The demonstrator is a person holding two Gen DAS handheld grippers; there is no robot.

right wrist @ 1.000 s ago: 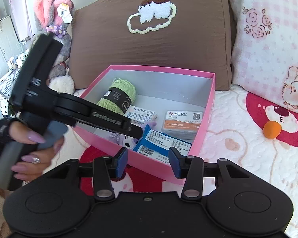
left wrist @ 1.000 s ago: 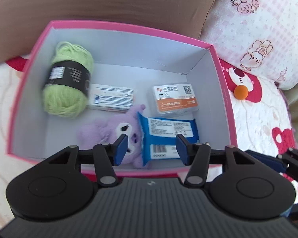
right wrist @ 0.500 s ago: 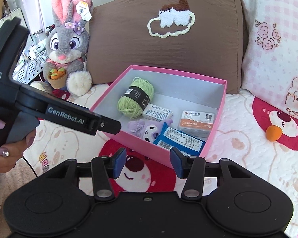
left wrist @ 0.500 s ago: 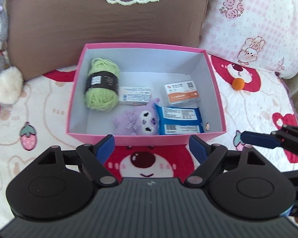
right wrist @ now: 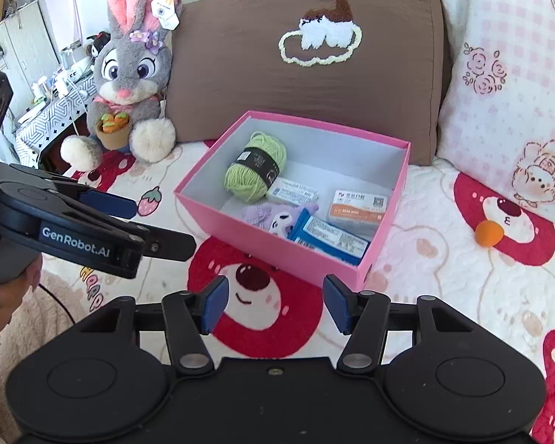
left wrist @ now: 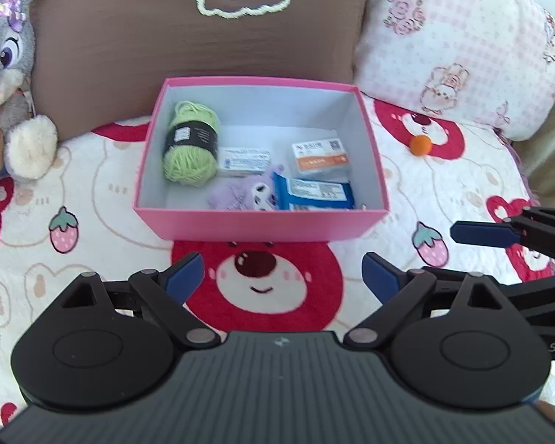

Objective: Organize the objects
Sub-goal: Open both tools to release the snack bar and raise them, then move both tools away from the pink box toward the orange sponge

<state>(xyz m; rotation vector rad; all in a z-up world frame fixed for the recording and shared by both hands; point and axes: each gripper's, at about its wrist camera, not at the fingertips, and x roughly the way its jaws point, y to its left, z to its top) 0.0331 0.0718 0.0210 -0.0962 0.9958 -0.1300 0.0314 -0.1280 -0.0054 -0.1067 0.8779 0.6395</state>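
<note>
Sunlit bear-print blanket (right wrist: 444,259), brown cushion (right wrist: 262,85), pink pillow (right wrist: 510,85), perhaps cabinets (right wrist: 14,40) behind.

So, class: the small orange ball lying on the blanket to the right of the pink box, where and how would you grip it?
Grip the orange ball across its middle, coming from above: it is round, lies free on the blanket, clear of the pink box.

Home bedroom or lounge: soft quilted cover (right wrist: 444,259) printed with red bears and strawberries. Brown cushion (right wrist: 307,55) at 12 o'clock, pink checked pillow (right wrist: 507,85) at 2, plush rabbit (right wrist: 129,74) at 10. Cluttered cabinets (right wrist: 14,37) beyond, at 10.
</note>
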